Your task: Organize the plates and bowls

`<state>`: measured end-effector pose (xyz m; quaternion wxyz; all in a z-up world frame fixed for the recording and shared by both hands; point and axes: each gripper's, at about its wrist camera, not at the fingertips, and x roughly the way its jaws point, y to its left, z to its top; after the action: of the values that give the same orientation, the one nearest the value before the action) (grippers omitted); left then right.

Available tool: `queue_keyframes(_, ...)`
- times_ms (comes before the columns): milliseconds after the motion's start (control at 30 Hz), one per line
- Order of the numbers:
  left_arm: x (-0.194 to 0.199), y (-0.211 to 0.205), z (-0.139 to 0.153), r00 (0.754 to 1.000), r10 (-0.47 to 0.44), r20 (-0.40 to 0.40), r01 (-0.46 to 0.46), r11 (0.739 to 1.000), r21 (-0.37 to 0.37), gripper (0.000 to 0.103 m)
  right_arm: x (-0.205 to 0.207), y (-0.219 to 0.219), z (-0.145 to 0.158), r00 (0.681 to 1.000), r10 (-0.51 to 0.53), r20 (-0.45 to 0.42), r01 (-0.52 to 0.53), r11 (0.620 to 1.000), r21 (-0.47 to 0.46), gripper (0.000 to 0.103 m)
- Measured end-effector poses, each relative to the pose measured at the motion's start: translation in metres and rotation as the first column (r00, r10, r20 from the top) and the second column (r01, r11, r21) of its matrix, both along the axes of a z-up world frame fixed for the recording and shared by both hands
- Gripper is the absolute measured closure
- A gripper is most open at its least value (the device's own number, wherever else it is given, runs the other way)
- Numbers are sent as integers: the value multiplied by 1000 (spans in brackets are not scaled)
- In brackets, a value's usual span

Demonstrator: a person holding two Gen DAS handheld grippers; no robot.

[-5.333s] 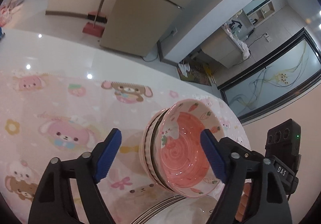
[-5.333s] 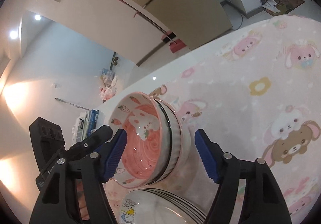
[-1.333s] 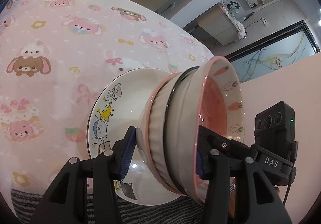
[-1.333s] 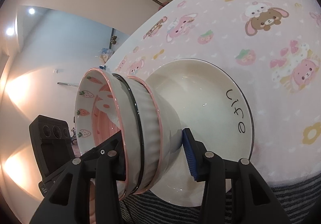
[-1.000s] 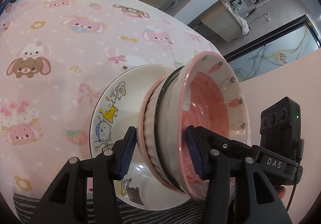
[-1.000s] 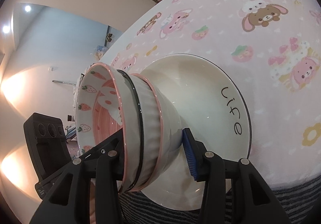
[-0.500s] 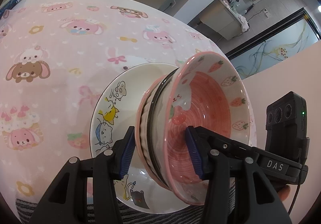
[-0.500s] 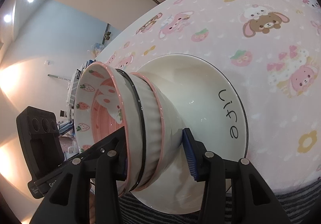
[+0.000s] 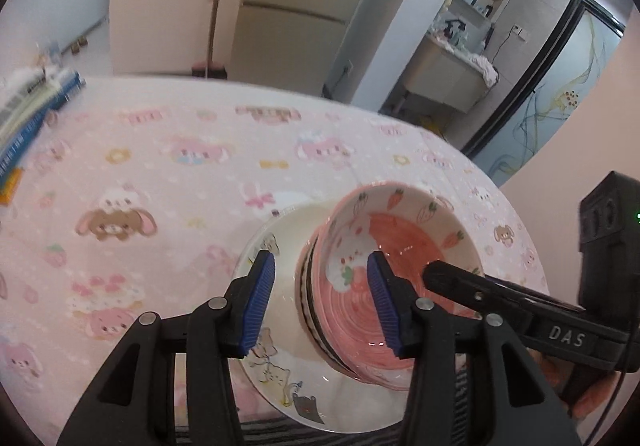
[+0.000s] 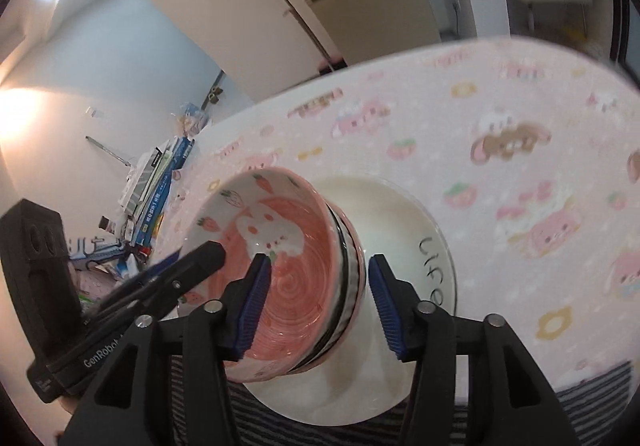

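A stack of nested bowls [image 9: 360, 310] sits on a white plate [image 9: 280, 242] near the close edge of a table under a pink cartoon-print cloth [image 9: 160, 174]. The top one, a pink strawberry-and-carrot bowl [image 10: 288, 278], shows its spiral-painted inside to both of my cameras; beneath it a dark-rimmed bowl and a ribbed white one with a pink rim peek out. The plate carries cat drawings on one side and the handwritten word "life" on the other. My left gripper [image 9: 320, 302] stands released, its blue pads straddling the stack's near wall without pressing it. My right gripper [image 10: 316, 302] is opening, its pads also clear of the bowls though the stack's wall lies between them. Each gripper appears in the other's view, reaching in over the pink bowl. Books [image 10: 160, 182] are piled at the table's far corner.
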<state>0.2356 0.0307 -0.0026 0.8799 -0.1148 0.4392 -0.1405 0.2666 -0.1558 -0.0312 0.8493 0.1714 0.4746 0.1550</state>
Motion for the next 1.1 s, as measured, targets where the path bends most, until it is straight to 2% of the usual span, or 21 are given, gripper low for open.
queue_keyframes(100,-14,3,18,997,6,72,-7,1000,8,54,-20,8,23,992,-30,126,50,987,-155,48)
queue_keyframes(200,-32,3,39,982,27,189,-35,999,42,49,-42,16,45,965,-34,261,87,978,-192,48)
queue_keyframes(300,-52,1,59,950,20,312,-54,994,99,42,-65,16,65,928,-24,372,112,970,-216,48)
queue_keyframes(433,-77,4,78,891,9,454,-66,992,110,28,-98,16,93,851,-29,525,180,955,-238,47)
queue_keyframes(500,-88,6,85,863,5,505,-65,993,102,25,-108,12,102,831,-28,555,181,958,-223,43)
queue_keyframes(600,-106,11,93,825,5,566,-67,994,89,15,-125,5,114,813,-45,581,199,958,-204,41)
queue_keyframes(700,-118,10,100,790,-2,613,-77,992,103,7,-142,1,124,796,-66,602,230,953,-199,38)
queue_keyframes(800,-131,4,105,745,-4,667,-115,984,134,6,-161,-2,137,760,-59,648,243,949,-199,29)
queue_keyframes(867,-139,3,109,720,9,694,-127,985,119,4,-179,-2,147,710,-59,702,274,941,-198,15)
queue_keyframes(967,-155,4,112,681,21,732,-129,988,91,2,-202,-6,157,637,-73,767,311,935,-170,11)
queue_keyframes(1000,-164,2,113,663,23,748,-132,988,87,2,-208,-8,160,623,-69,779,305,939,-161,8)
queue_keyframes(1033,-170,2,114,641,32,767,-147,986,82,1,-214,-9,162,613,-63,788,299,941,-157,1)
queue_keyframes(1100,-180,2,117,602,44,798,-173,982,76,1,-222,-10,164,588,-68,806,312,939,-149,0)
